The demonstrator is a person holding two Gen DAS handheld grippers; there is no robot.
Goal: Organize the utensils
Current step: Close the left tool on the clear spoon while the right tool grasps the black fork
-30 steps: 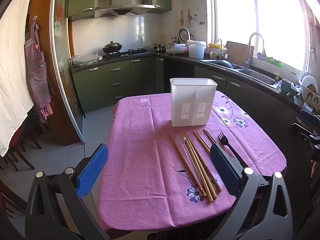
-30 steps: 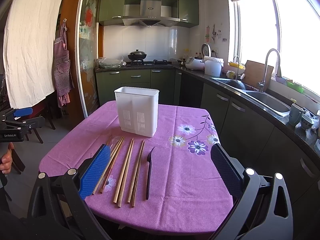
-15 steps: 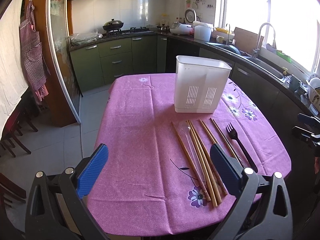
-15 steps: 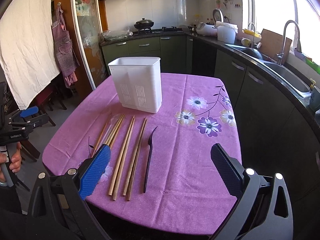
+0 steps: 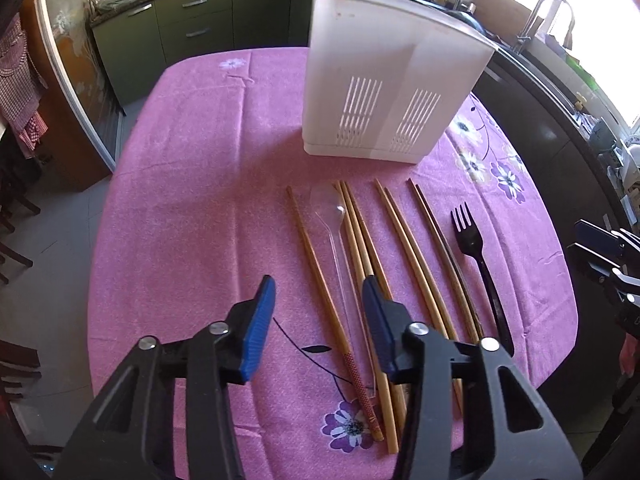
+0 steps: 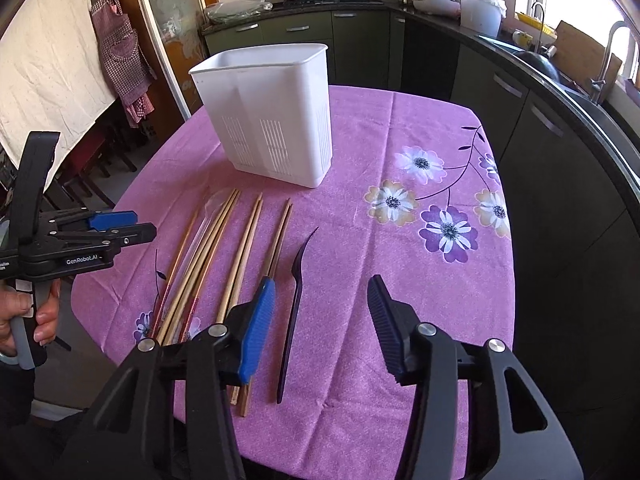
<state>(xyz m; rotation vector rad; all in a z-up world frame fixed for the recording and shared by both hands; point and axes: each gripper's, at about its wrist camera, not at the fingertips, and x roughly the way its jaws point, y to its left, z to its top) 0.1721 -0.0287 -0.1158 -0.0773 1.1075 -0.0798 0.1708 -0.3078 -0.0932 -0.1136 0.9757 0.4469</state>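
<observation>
Left gripper [image 5: 318,312] hangs low over the near part of the table, jaws partly open and holding nothing; a single chopstick [image 5: 320,280] and the handle of a clear plastic spoon [image 5: 334,224] lie on the cloth in the gap between its blue pads [image 5: 258,320]. Right gripper [image 6: 320,312] is likewise partly open and empty, its pads either side of the handle of the black fork [image 6: 294,304]. All utensils lie flat on the purple flowered tablecloth [image 5: 192,200], roughly parallel: from the left, the lone chopstick, the spoon, then three pairs of wooden chopsticks [image 5: 404,248], then the fork at the far right. White slotted utensil holder [image 5: 384,80] stands upright just beyond the utensil tips, not touching them. Its inside is only partly visible.
</observation>
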